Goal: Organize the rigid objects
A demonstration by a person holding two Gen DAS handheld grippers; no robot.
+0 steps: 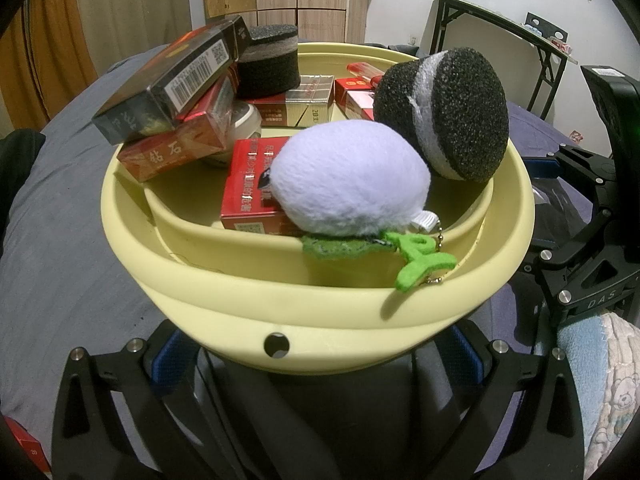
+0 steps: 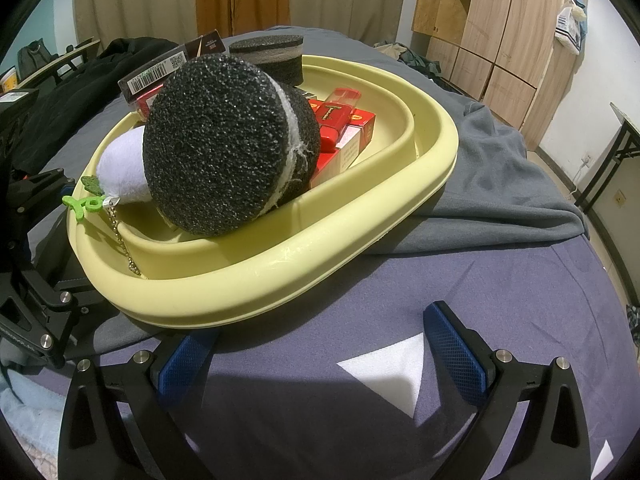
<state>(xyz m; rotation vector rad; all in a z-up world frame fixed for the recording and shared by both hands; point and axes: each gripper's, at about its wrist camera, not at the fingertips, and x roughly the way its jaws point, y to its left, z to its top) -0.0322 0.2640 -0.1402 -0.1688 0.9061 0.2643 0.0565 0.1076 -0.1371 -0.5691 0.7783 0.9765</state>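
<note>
A pale yellow basin point(image 1: 248, 292) sits on a bed. It holds several red cigarette packs point(image 1: 252, 184), a dark pack point(image 1: 168, 80) stacked on top at the left, a white plush point(image 1: 348, 184) with a green leaf tag point(image 1: 420, 260), and two black sponge discs point(image 1: 444, 116) point(image 1: 270, 64). The larger disc point(image 2: 224, 144) leans on the basin's inner wall. My left gripper point(image 1: 312, 356) is open, its blue pads point(image 1: 164, 356) spread wide under the basin's near rim. My right gripper point(image 2: 320, 356) is open and holds nothing; its left pad point(image 2: 184, 364) lies just under the basin's rim point(image 2: 248, 300).
Under the basin's far part lies a grey blanket point(image 2: 500, 184), with a purple sheet point(image 2: 440, 280) nearer. Dark clothing point(image 2: 80, 80) is piled at the back left. A wooden wardrobe point(image 2: 500, 20) and a black folding table point(image 1: 500, 28) stand beyond the bed.
</note>
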